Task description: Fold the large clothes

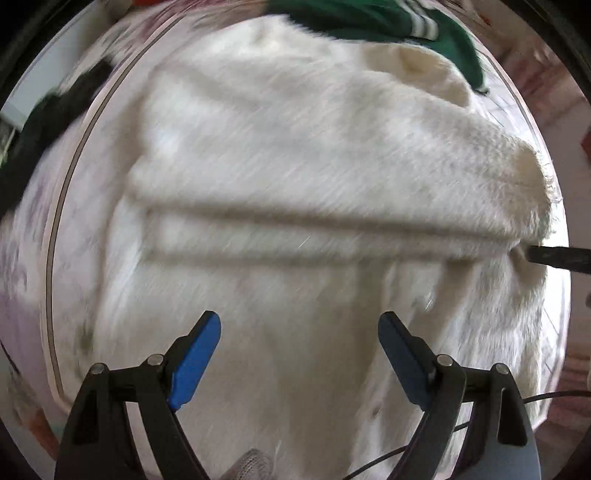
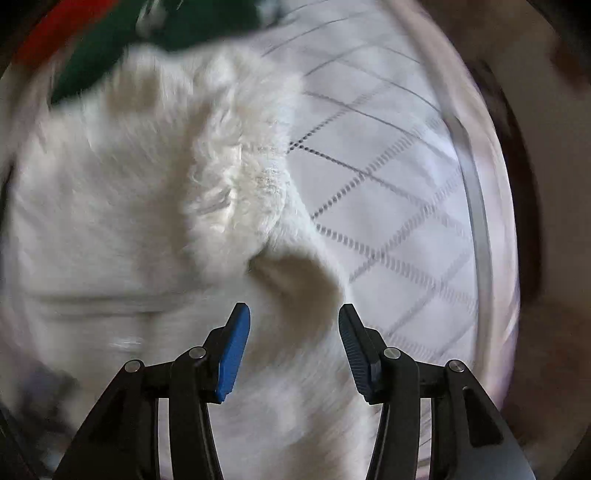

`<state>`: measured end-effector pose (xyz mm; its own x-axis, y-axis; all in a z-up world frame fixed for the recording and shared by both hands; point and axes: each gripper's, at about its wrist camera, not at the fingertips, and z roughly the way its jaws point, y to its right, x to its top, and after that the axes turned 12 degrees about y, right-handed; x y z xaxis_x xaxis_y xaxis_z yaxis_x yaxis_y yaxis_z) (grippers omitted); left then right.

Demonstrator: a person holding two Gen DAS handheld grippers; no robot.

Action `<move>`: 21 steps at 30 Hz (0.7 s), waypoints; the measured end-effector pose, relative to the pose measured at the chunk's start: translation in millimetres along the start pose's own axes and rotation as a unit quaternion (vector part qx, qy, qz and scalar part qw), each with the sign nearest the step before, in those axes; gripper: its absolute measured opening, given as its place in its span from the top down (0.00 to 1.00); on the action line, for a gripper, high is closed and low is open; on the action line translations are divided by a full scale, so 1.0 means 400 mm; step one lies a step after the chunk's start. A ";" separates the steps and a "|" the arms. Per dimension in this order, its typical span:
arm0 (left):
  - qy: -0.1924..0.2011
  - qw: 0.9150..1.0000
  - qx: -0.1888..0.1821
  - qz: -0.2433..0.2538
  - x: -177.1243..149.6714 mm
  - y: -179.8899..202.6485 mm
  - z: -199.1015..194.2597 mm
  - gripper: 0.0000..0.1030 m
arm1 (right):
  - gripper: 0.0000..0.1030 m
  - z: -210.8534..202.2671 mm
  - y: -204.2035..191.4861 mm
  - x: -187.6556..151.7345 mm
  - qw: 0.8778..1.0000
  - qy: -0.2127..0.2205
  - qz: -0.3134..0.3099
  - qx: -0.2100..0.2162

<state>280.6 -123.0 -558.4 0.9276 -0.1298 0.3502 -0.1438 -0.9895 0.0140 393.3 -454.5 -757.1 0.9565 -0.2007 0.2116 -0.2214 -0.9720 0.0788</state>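
Note:
A large white fluffy garment (image 1: 280, 177) lies spread on a quilted white surface, with a folded band running across its middle. My left gripper (image 1: 299, 325) is open above its near part, holding nothing. In the right wrist view the same garment (image 2: 147, 206) fills the left and centre, with a thick furry edge (image 2: 243, 177) folded over. My right gripper (image 2: 294, 314) is open over a loose fold of it, empty. Its black finger (image 1: 557, 258) shows at the garment's right edge in the left wrist view. Both views are motion-blurred.
A green garment with white stripes (image 1: 391, 26) lies at the far end, also in the right wrist view (image 2: 155, 33). A dark garment (image 1: 48, 125) lies far left. The quilted cover (image 2: 391, 192) with stitched diamond lines lies right of the garment. A red item (image 2: 55, 33) sits far left.

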 end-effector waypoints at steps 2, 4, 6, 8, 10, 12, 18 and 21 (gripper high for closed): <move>0.013 1.000 0.004 0.023 0.034 0.048 0.031 0.15 | 0.49 0.051 -0.012 0.034 0.999 0.004 -0.043 -0.023; 0.010 0.998 0.037 0.058 0.049 0.093 0.090 0.15 | 0.59 0.077 0.003 0.066 0.999 0.018 -0.048 -0.001; -0.008 0.996 0.055 0.067 0.043 0.107 0.149 0.15 | 0.89 0.067 0.058 0.085 0.997 0.038 0.020 0.067; -0.010 0.996 0.059 0.059 0.037 0.102 0.185 0.12 | 0.90 0.060 0.154 0.082 0.980 0.061 0.136 0.129; -0.005 0.996 0.065 0.060 0.038 0.097 0.188 0.09 | 0.90 0.101 0.272 0.047 0.943 0.051 0.276 0.180; -0.011 0.996 0.069 0.058 0.039 0.097 0.196 0.09 | 0.89 0.144 0.310 0.018 0.927 0.020 0.324 0.188; -0.011 0.996 0.072 0.055 0.003 0.110 0.173 0.09 | 0.77 0.105 0.318 0.048 0.963 0.027 0.230 0.140; -0.011 0.996 0.075 0.052 0.026 0.097 0.197 0.09 | 0.77 0.149 0.344 0.030 0.942 -0.016 0.289 0.172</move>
<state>312.0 -167.7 -628.1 0.9180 -0.2312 0.3221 -0.1876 -0.9690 -0.1609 385.5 -597.8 -801.8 0.7018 -0.7064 0.0926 -0.6370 -0.6803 -0.3626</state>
